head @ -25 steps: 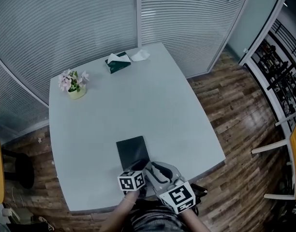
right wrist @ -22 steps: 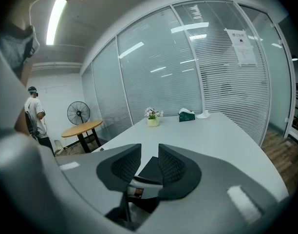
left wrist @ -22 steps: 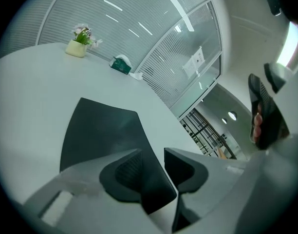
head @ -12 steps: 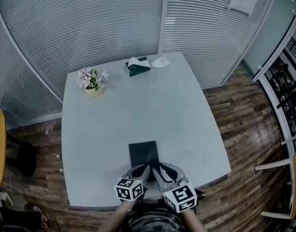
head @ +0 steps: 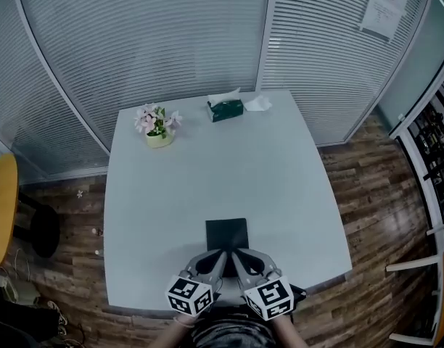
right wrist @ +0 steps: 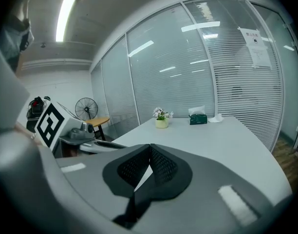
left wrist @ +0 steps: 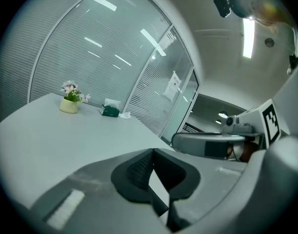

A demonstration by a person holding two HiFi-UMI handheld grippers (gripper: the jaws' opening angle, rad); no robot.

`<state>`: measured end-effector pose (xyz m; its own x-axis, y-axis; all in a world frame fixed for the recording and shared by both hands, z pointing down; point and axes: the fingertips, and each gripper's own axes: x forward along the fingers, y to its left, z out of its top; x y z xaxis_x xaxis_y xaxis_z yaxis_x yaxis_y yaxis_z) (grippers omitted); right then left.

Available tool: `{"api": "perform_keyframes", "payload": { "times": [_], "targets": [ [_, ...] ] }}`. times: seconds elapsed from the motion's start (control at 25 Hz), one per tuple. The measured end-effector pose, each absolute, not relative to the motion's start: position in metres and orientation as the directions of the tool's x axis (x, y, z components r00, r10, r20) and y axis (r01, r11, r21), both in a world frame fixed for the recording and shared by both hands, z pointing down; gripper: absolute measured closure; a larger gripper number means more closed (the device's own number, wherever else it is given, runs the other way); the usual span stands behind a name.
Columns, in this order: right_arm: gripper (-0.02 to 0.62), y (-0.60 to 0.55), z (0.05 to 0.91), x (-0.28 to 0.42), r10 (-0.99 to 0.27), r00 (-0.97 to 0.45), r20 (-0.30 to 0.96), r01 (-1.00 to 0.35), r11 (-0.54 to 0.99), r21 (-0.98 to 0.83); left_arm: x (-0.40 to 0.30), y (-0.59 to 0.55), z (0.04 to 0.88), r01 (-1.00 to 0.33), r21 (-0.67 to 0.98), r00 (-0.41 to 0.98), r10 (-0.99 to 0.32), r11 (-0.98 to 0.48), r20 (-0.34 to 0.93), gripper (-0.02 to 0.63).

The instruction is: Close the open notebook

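both sets of jaws have just been closing: the left hand-held gripper [head: 220,255] and right hand-held gripper [head: 236,255] are pinched together on nothing. the notebook [head: 227,235] lies flat and closed on the worktop [head: 207,172], just ahead of their tips, so the task looks done.

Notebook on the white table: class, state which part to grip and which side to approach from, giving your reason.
Probably the near short edge, coming in low from the person's side. The notebook lies flat on the table, seemingly closed and too thin to pinch from above; that edge is the closest one, so a jaw could wedge under it.
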<state>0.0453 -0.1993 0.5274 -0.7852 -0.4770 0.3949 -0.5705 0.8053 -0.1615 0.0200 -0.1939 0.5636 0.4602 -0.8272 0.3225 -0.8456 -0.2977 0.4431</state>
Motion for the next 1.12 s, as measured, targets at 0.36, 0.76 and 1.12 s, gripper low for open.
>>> {"api": "perform_keyframes", "payload": {
  "times": [0.36,0.76,1.12],
  "targets": [
    [0.597,-0.197,0.504,0.022,-0.445,-0.829,0.338,-0.512,0.847,-0.142,0.004,-0.192,0.519,-0.875,0.369,0.418,-0.874,-0.314,0.248,0.601],
    [0.597,-0.2,0.436,0.01,-0.469,-0.861,0.195,-0.493,0.865,-0.097,-0.01,-0.188,0.454,-0.9,0.279,0.381,-0.915,-0.336,0.129,0.601],
    [0.597,-0.193,0.41,0.011,-0.487,-0.86,0.15,-0.502,0.86,-0.087,-0.012,-0.185,0.42,-0.911,0.218,0.374,-0.924,-0.35,0.081,0.601]
  ]
}}
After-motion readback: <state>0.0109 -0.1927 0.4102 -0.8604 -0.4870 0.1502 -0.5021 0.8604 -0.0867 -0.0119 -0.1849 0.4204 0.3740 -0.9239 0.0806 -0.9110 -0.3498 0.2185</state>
